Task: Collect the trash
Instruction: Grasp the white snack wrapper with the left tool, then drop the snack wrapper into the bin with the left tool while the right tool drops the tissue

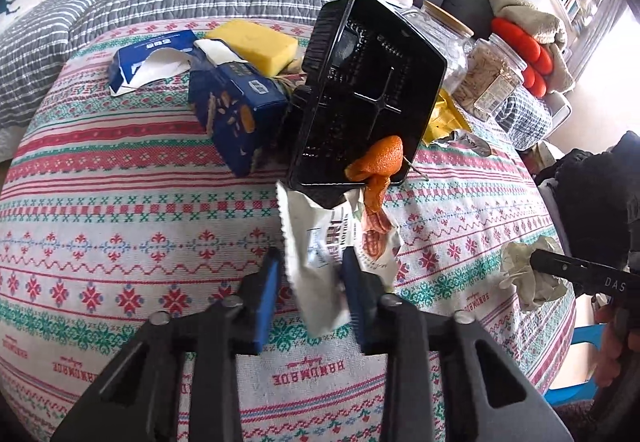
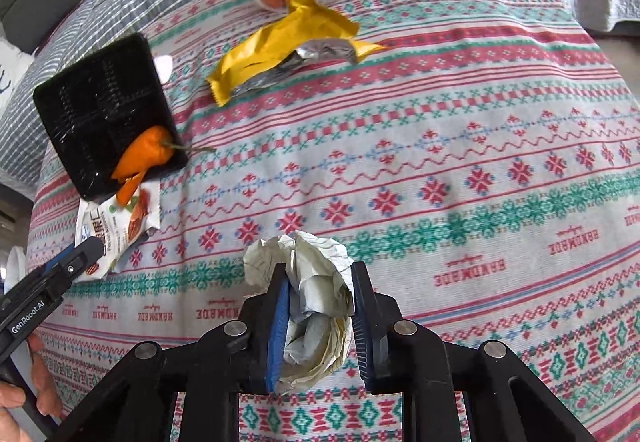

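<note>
Trash lies across a patterned tablecloth [image 2: 460, 146]: one black plastic tray [image 1: 372, 82], one piece of orange peel [image 1: 380, 158] in the tray's low corner, one white snack wrapper [image 1: 320, 242], one yellow wrapper [image 2: 280, 46], one crumpled paper ball [image 2: 316, 282] and two blue cartons [image 1: 240, 110], one of them torn open. Two jars stand at the far edge in the left wrist view, and three small orange fruits show inside a clear container in the right wrist view. The snack wrapper's long axis runs from the tray's near edge, where its far end is tucked under, toward the left gripper [image 1: 310, 282], whose narrowed jaws clasp its near end. The right gripper [image 2: 320, 302], jaws drawn in to a narrow gap, grips the paper ball just above the cloth, well apart from the tray
</note>
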The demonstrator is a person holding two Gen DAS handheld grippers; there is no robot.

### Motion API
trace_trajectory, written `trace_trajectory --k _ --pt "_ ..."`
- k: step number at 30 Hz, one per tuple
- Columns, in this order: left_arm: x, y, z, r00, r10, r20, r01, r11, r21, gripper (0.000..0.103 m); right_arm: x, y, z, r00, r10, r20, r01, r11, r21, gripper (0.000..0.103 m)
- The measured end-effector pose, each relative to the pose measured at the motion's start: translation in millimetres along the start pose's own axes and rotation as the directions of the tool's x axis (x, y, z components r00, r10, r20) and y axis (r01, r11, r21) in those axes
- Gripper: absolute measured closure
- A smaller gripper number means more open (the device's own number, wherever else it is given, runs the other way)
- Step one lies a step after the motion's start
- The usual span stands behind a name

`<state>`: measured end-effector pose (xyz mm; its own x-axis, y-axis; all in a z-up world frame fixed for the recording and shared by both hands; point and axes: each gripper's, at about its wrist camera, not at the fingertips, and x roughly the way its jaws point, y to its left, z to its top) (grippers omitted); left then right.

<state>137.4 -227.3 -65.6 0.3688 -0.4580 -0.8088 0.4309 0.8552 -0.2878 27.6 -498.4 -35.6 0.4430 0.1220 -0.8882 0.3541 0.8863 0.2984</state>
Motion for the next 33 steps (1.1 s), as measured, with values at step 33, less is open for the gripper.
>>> trace_trajectory --k 33 --pt "-149 138 -54 0.982 0.163 0.098 -0.149 0.980 -0.133 0.094 14 156 -11 0.995 0.100 0.029 -0.091 0.969 -0.228 0.078"
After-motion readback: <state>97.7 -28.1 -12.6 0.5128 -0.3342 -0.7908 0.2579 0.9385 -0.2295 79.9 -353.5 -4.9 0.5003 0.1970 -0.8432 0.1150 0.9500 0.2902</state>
